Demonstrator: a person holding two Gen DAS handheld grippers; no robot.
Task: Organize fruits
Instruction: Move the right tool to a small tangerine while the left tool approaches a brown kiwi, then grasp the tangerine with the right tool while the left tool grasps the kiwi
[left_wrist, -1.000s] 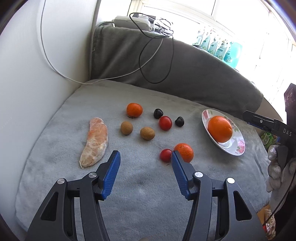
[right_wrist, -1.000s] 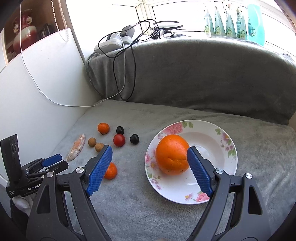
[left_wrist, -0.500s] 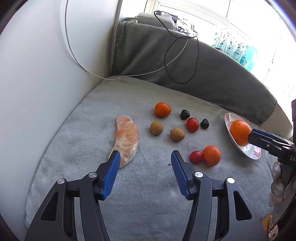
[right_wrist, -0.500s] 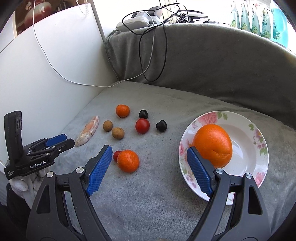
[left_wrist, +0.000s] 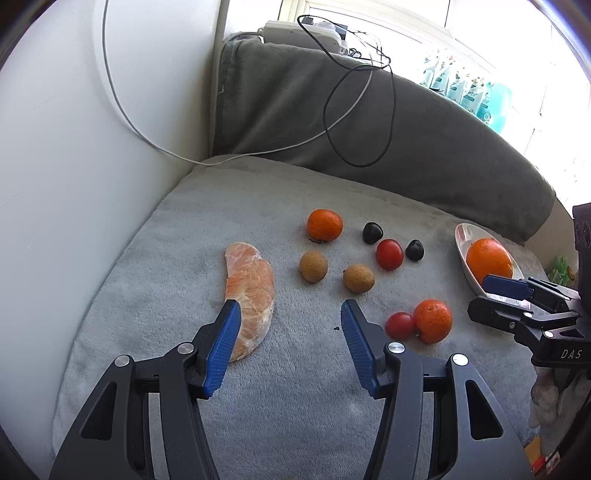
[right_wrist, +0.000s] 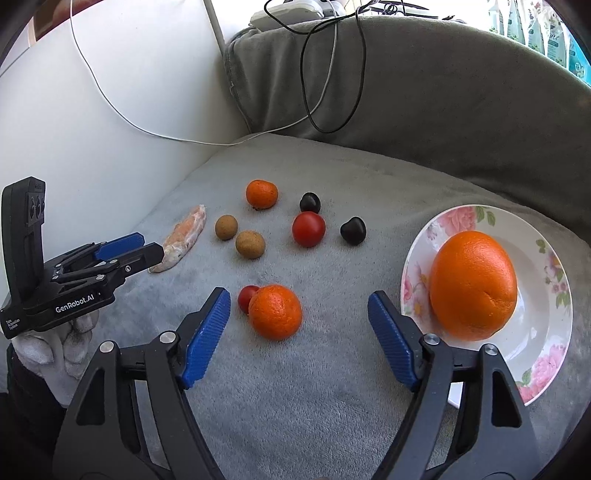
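Note:
Loose fruit lies on a grey cushion (left_wrist: 280, 398). My left gripper (left_wrist: 290, 310) hovers open, jaws closing on nothing, its left pad over the peeled orange segment (left_wrist: 251, 284). My right gripper (right_wrist: 298, 297) is open too, jaws closing, with a tangerine (right_wrist: 275, 312) and a small tomato (right_wrist: 246, 297) just ahead between its tips, untouched. Further back lie a second tangerine (right_wrist: 261, 194), two brown fruits (right_wrist: 250, 244), a red tomato (right_wrist: 308, 229) and two dark fruits (right_wrist: 353, 230). A big orange (right_wrist: 472, 284) sits in the floral plate (right_wrist: 554, 295) at right.
A white wall (left_wrist: 92, 166) borders the cushion on the left. A grey backrest (left_wrist: 424, 140) rises behind, with cables (left_wrist: 354, 122) hanging over it. A gloved hand (right_wrist: 55, 350) holds the left gripper (right_wrist: 151, 247). The right gripper (left_wrist: 480, 299) stands beside the plate (left_wrist: 465, 251).
The right gripper moved left and down, from over the plate and big orange to the near tangerine. The left gripper drifted left toward the peeled segment. Both jaws narrowed slightly.

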